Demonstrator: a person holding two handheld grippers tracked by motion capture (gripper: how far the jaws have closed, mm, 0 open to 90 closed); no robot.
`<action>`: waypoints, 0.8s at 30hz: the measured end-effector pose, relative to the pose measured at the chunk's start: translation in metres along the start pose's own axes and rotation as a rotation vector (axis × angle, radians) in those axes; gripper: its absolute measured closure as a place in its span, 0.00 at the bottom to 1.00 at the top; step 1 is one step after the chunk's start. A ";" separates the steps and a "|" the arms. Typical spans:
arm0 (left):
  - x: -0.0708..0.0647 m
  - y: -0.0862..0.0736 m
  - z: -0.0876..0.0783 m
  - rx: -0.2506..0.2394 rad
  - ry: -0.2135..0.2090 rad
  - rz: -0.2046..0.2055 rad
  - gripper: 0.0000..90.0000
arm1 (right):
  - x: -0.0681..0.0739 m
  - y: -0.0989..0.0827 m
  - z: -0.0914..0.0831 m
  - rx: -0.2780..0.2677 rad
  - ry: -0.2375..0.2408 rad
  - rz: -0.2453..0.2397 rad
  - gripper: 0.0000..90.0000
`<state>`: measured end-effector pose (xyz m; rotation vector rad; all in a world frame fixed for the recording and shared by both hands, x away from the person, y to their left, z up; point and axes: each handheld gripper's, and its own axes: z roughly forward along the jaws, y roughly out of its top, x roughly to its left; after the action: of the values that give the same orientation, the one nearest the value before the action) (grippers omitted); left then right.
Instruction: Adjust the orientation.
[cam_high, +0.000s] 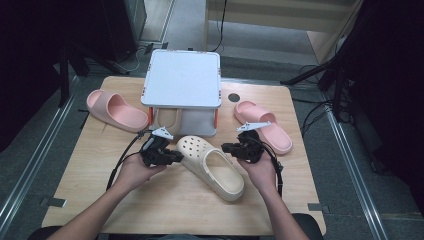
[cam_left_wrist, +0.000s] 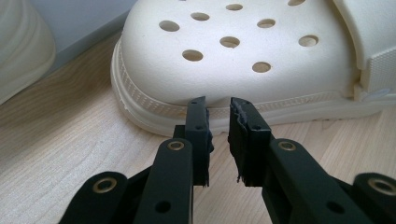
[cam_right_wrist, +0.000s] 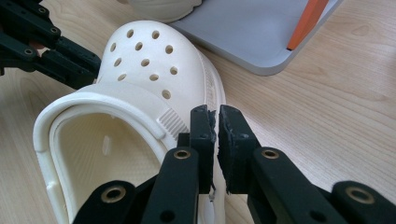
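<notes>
A cream clog with holes in its toe lies in the middle of the wooden table, toe toward the far left. My left gripper is at its toe side. In the left gripper view its jaws stand a narrow gap apart, tips against the sole edge of the clog, nothing between them. My right gripper sits at the clog's right side. In the right gripper view its jaws are nearly together over the side rim of the clog, beside the strap hinge. The left gripper appears beyond the toe.
A grey-white low rack stands behind the clog, with a second cream clog under it. One pink slide lies at the far left, another at the right. The rack's base and orange post are close behind.
</notes>
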<state>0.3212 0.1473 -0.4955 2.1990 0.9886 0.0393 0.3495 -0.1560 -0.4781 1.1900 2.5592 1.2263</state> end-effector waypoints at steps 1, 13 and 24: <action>0.000 0.000 0.000 0.001 0.000 0.000 0.86 | 0.001 0.000 0.000 0.002 0.000 0.005 0.95; 0.007 0.006 0.004 -0.005 0.006 0.000 0.85 | 0.014 -0.008 -0.001 0.016 -0.001 -0.010 0.95; 0.015 0.015 0.009 -0.006 0.008 0.002 0.85 | 0.027 -0.018 -0.001 0.015 0.008 0.001 0.94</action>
<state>0.3438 0.1453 -0.4965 2.1956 0.9897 0.0527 0.3189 -0.1451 -0.4827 1.1911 2.5788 1.2167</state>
